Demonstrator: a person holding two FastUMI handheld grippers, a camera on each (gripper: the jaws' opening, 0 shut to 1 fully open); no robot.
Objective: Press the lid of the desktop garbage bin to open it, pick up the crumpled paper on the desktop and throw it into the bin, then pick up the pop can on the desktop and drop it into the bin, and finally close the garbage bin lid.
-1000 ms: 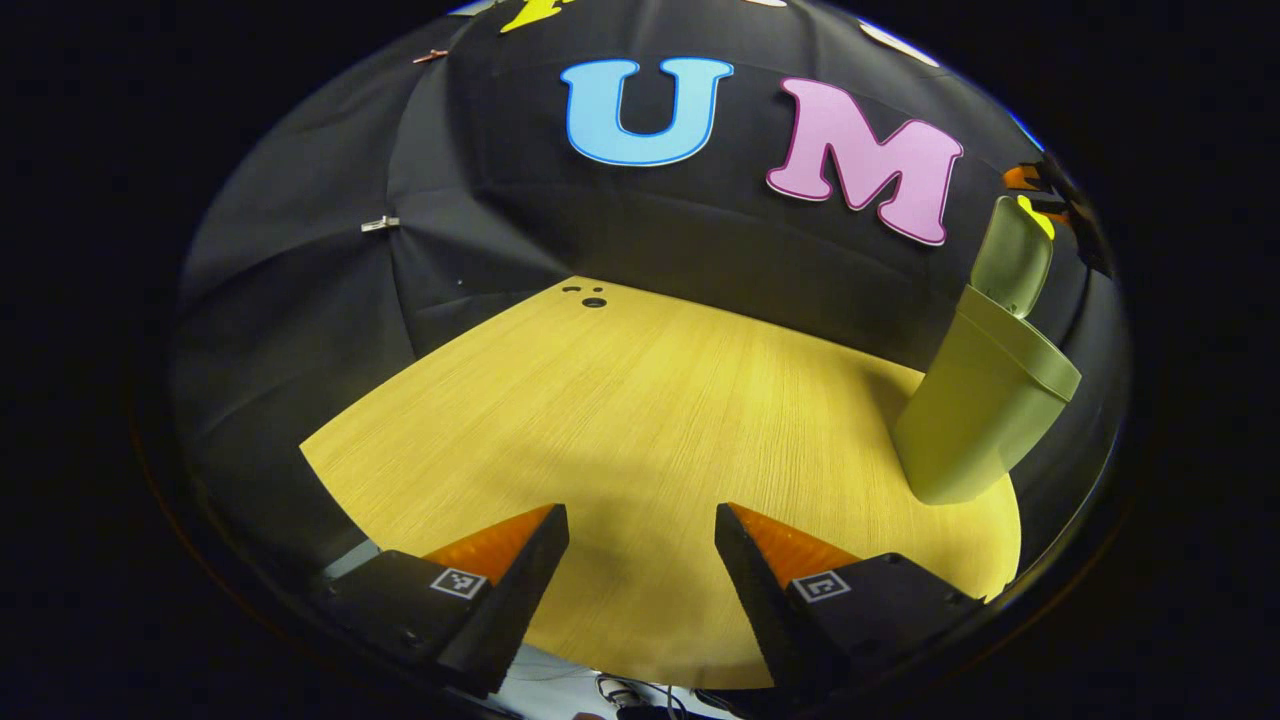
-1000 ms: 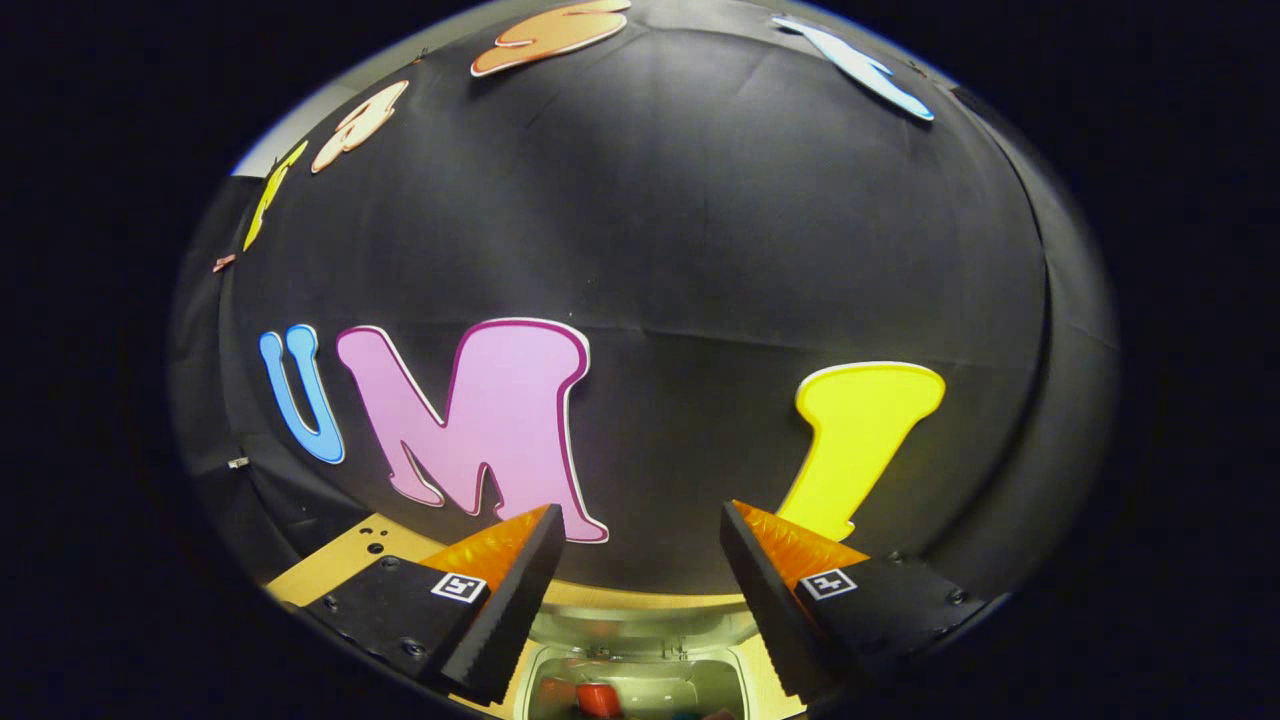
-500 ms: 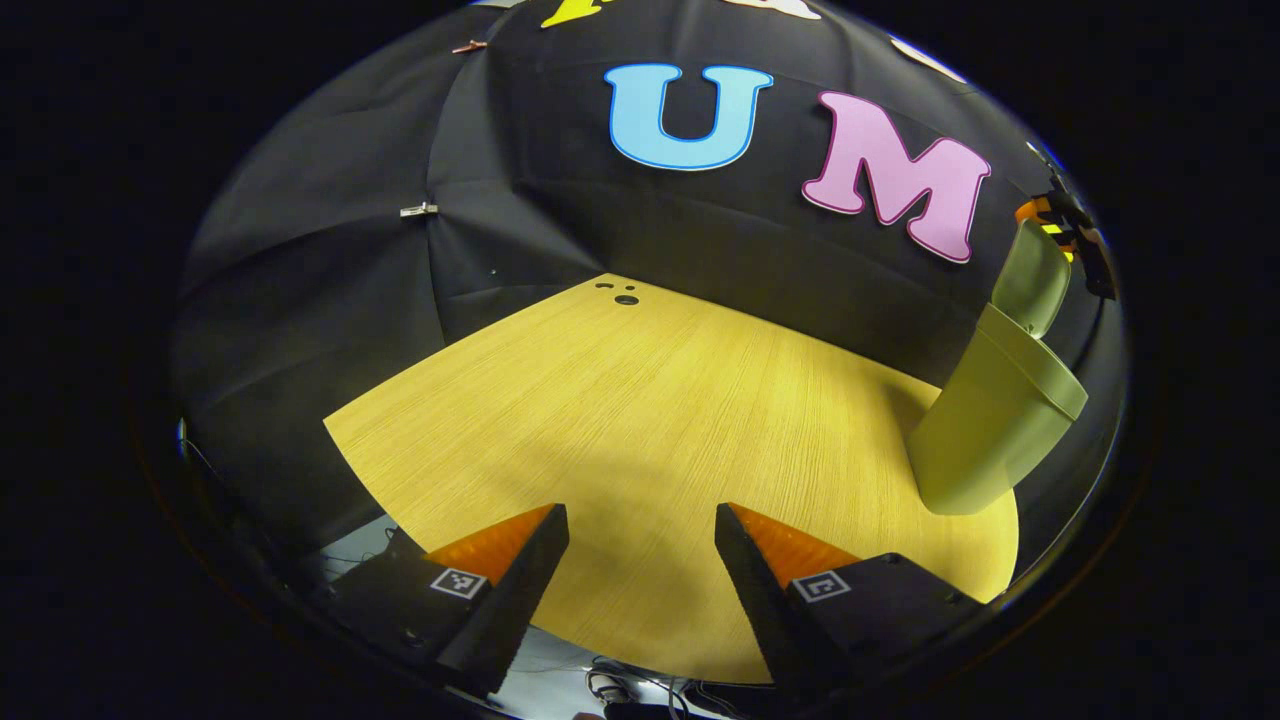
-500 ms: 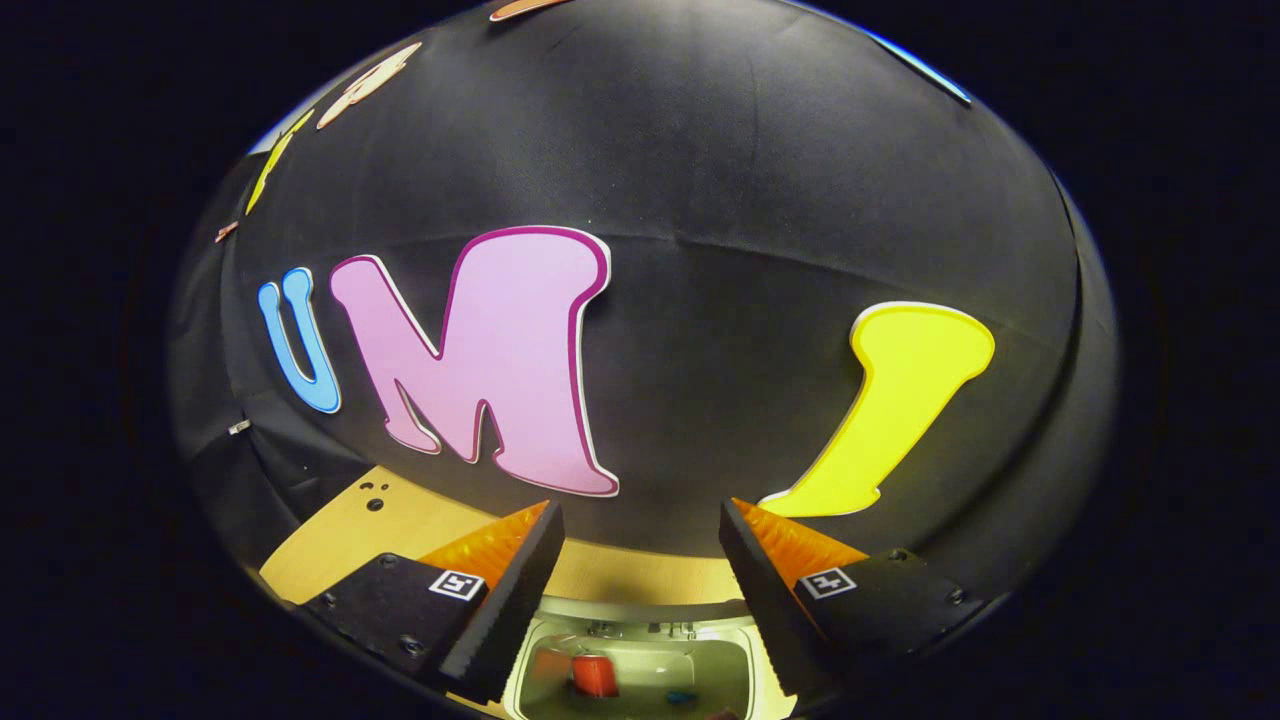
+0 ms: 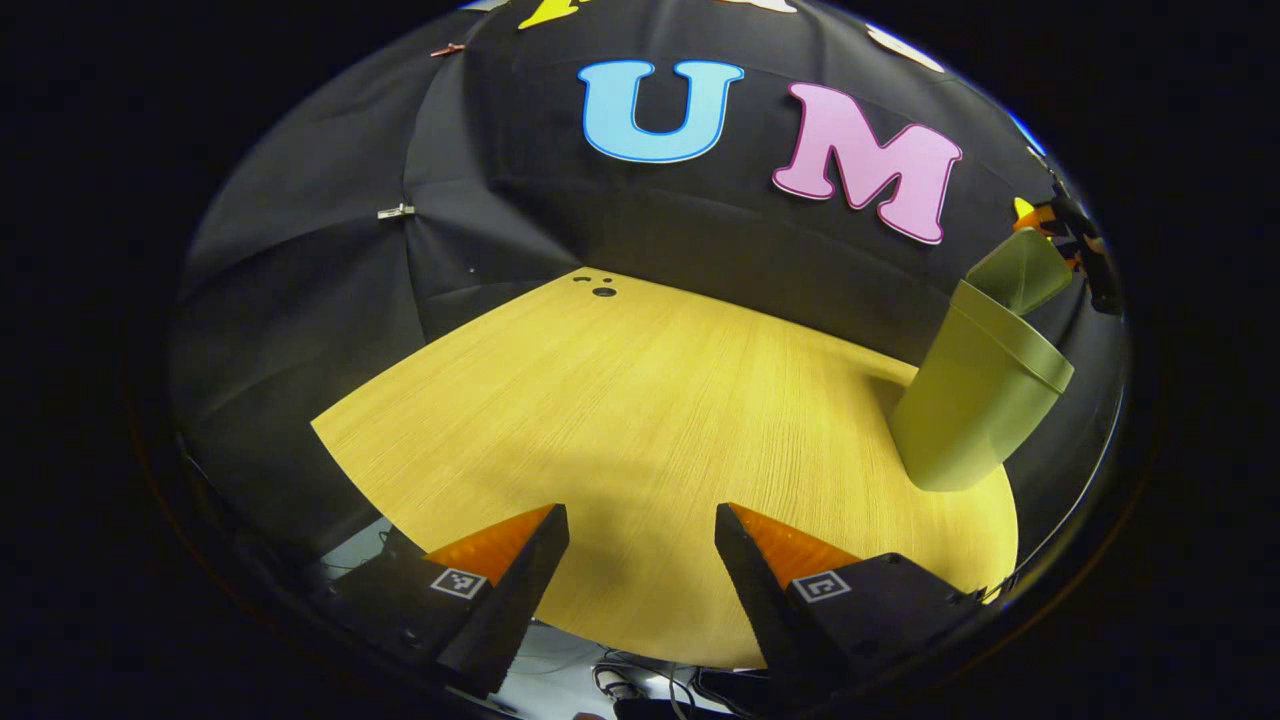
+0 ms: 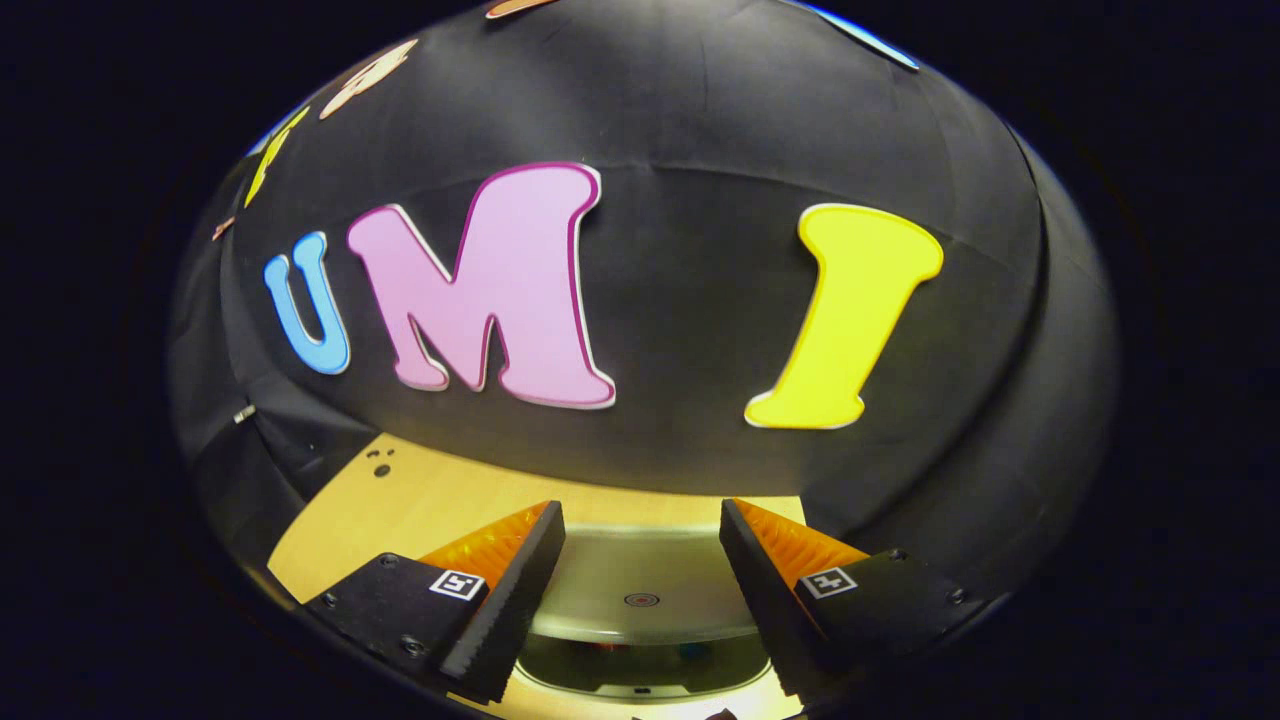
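**Bin lid partly lowered, both grippers empty**

Left gripper (image 5: 641, 530): seen in the left gripper view, it is positioned above the near edge of the wooden desktop (image 5: 640, 400). The jaws stand wide apart with nothing between them; bare wood shows in the gap. The fingers do not touch the desktop or any object.

Garbage bin (image 5: 975, 400): in the left gripper view, the green bin stands on the desktop at the right side, close to the booth wall (image 5: 300, 300). Its lid (image 5: 1020, 272) is attached at the far rim and is tilted over the opening, neither upright nor flat. Just beyond the lid, at the edge of that view, a small part of the other gripper is visible; its contact with the lid cannot be confirmed there.

Right gripper (image 6: 641, 530): in the right gripper view, it is directly over the bin, facing the booth wall. The jaws are wide apart and hold nothing. The lid (image 6: 640, 600) lies between and below the fingers, its pale top surface showing a small round mark at the centre. Below the lid's near edge, a dark slot of the bin opening (image 6: 640, 665) remains visible. Small coloured shapes lie inside the slot, possibly the pop can and paper, but they are too dim to identify
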